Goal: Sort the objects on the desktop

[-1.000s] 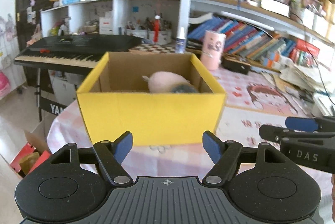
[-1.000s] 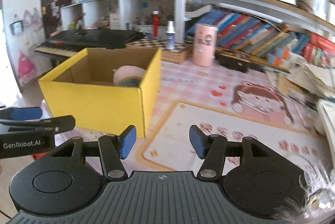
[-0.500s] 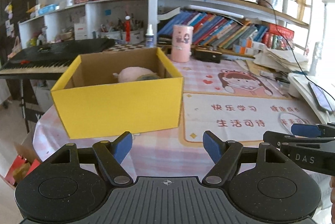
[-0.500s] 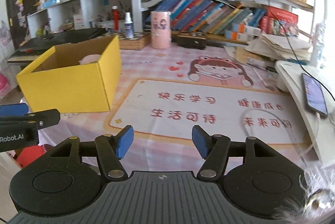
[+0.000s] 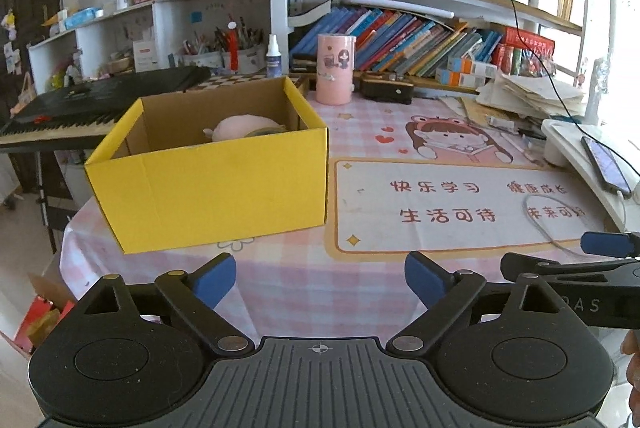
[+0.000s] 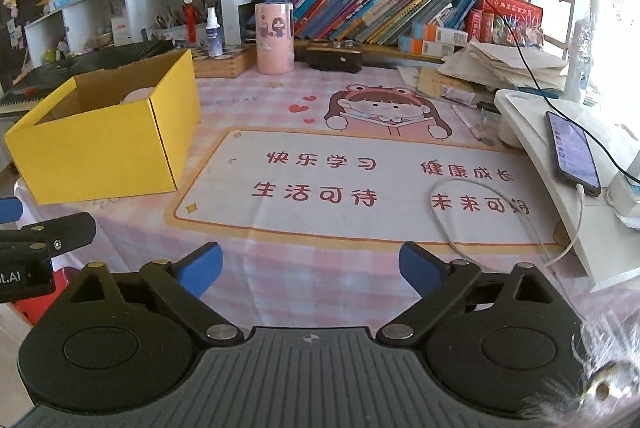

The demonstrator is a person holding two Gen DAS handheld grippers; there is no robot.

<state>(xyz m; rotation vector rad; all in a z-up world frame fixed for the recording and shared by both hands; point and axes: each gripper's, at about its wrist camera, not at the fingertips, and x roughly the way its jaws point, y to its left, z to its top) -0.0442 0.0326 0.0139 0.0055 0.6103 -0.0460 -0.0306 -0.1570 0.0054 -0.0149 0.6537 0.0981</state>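
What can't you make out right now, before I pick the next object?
- Pink plush in the yellow box: the left wrist view shows only its top over the front wall; the right wrist view shows a sliver.
- Box floor: hidden by the walls in both views.
- Phone screen: text too small.
- Furry thing, right wrist view: blurred, cut by the corner.

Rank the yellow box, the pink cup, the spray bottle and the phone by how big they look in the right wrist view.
1. yellow box, nearest, which inflates it.
2. phone and pink cup: look alike, unranked.
3. spray bottle, smallest.
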